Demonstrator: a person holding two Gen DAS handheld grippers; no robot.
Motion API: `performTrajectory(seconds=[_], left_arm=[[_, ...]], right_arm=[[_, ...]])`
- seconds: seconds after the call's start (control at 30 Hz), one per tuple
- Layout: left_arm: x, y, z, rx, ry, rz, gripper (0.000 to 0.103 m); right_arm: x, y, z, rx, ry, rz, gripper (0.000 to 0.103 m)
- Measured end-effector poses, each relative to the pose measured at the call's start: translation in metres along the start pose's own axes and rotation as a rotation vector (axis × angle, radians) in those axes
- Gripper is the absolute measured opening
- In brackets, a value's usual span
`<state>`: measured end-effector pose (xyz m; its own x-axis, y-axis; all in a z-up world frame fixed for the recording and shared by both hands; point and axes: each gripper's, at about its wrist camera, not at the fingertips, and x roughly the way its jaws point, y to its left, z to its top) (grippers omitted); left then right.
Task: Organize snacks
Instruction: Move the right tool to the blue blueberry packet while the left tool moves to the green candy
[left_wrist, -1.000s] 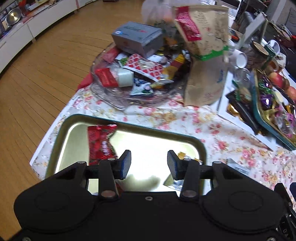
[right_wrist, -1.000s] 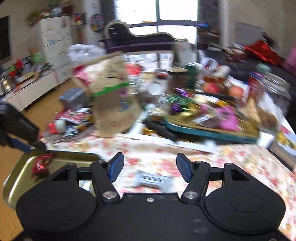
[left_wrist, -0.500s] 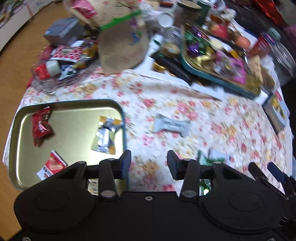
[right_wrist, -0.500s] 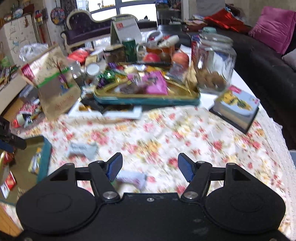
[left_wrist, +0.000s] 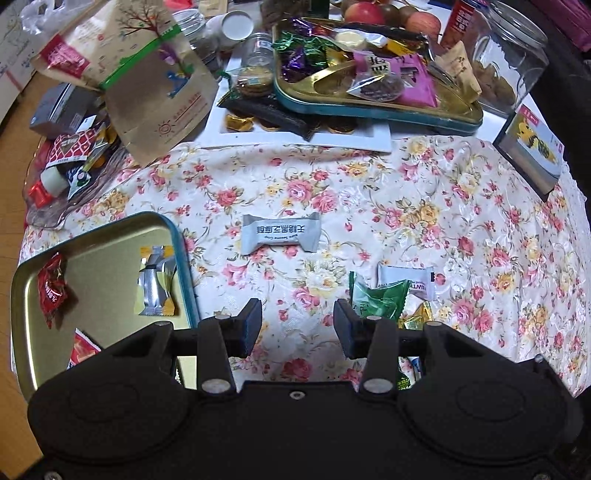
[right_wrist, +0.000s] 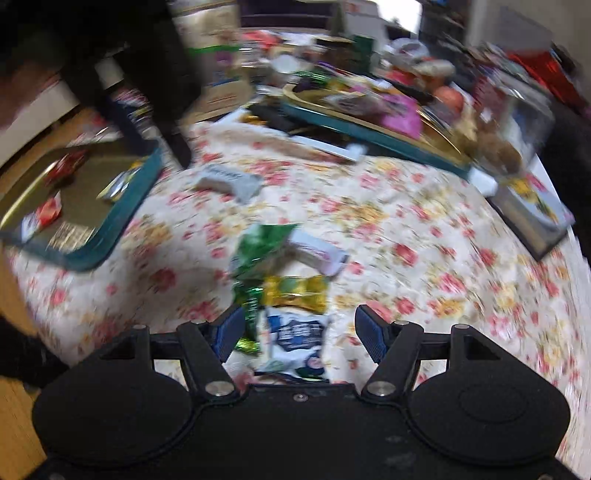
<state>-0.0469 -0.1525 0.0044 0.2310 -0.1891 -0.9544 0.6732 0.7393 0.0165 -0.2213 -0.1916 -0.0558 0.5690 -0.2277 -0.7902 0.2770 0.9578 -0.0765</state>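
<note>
A gold tray with a teal rim (left_wrist: 110, 236) lies at the left on the floral cloth and holds a red candy (left_wrist: 51, 288) and a silver-yellow packet (left_wrist: 155, 284). A grey-white snack bar (left_wrist: 280, 234) lies on the cloth beyond my left gripper (left_wrist: 297, 325), which is open and empty. A green packet (left_wrist: 376, 299) and a white bar (left_wrist: 406, 280) lie to its right. My right gripper (right_wrist: 299, 332) is open over a heap with a green packet (right_wrist: 258, 251), a gold one (right_wrist: 295, 291) and a blue-white one (right_wrist: 295, 332). That view is blurred.
A brown paper bag (left_wrist: 147, 77) and a glass dish of snacks (left_wrist: 70, 158) stand at the back left. A teal-rimmed tray of sweets (left_wrist: 369, 81), a clear jar (left_wrist: 509, 62) and a small box (left_wrist: 532, 147) stand at the back and right. The left gripper's body (right_wrist: 140, 55) shows in the right wrist view.
My left gripper has moved right, off the gold tray and toward the loose snacks on the cloth. My right gripper has dropped down and back over the snack heap. Both stayed open.
</note>
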Motion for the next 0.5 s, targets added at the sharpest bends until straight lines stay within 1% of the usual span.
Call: performTrajectory(seconds=[0.07, 0.17, 0.23, 0.27, 0.33, 0.4, 0.5], left_arm=[[0.001, -0.003, 0.000, 0.011, 0.002, 0.000, 0.052], [0.002, -0.004, -0.001, 0.013, 0.010, -0.004, 0.052], [0.002, -0.003, -0.001, 0.011, 0.016, -0.010, 0.052], [0.002, -0.002, -0.001, 0.010, 0.018, -0.014, 0.052], [0.001, -0.002, -0.001, 0.008, 0.017, -0.019, 0.052], [0.001, -0.002, -0.002, 0.006, 0.015, -0.021, 0.052], [0.001, -0.002, -0.001, 0.007, 0.017, -0.023, 0.052]], right_arm=[[0.001, 0.020, -0.008, -0.137, -0.032, 0.002, 0.068], [0.010, 0.044, -0.023, -0.328, -0.023, -0.018, 0.067], [0.015, 0.051, -0.030, -0.398, -0.019, -0.038, 0.067], [0.018, 0.051, -0.032, -0.413, -0.018, -0.047, 0.067], [0.019, 0.042, -0.031, -0.398, -0.039, -0.070, 0.067], [0.026, 0.029, -0.025, -0.351, -0.029, -0.128, 0.066], [0.037, -0.003, -0.015, -0.246, -0.014, -0.206, 0.066]])
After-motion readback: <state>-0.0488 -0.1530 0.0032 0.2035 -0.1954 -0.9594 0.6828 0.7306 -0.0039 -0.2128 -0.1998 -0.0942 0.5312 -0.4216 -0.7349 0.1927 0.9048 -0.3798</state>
